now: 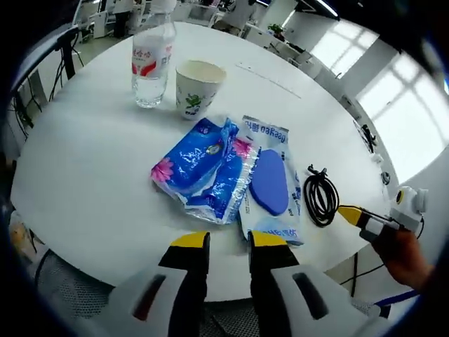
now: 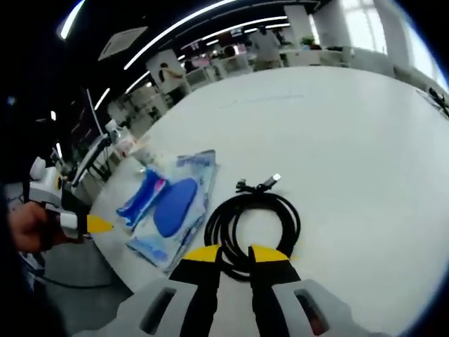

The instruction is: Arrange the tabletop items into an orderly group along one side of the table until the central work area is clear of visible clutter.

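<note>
Near table edge (image 1: 84, 232): coiled cable (image 2: 252, 221)

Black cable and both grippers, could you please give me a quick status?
Left gripper open, empty, at the blue packets. Right gripper open, jaws at the coiled black cable, not gripping. Bottle and paper cup beyond; nothing blocking.

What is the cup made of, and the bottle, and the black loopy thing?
The cup looks like paper: matte white wall, printed green pattern, rolled rim. The bottle looks like clear plastic, see-through and shiny, with a red and white label. The black cable seems rubber or plastic coated, smooth and slightly glossy, with what look like metal plugs at its ends.
</note>
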Action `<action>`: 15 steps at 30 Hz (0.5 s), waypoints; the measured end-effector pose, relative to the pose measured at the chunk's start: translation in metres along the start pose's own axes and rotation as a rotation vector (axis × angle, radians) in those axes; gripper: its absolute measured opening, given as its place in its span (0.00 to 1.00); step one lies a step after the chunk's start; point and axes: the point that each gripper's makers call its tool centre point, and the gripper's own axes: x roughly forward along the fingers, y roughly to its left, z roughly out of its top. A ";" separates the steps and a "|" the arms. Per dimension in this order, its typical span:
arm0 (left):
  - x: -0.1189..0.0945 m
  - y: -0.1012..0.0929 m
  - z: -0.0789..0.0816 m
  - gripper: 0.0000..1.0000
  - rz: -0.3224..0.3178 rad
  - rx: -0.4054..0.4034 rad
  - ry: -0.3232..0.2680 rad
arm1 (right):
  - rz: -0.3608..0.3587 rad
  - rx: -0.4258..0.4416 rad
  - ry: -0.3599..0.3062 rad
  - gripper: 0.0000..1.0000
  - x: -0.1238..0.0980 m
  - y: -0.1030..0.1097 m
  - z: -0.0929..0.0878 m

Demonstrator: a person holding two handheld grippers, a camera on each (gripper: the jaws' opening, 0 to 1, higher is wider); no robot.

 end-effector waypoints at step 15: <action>0.018 0.017 -0.013 0.28 -0.026 -0.189 0.026 | 0.026 -0.027 0.035 0.16 -0.015 0.024 -0.029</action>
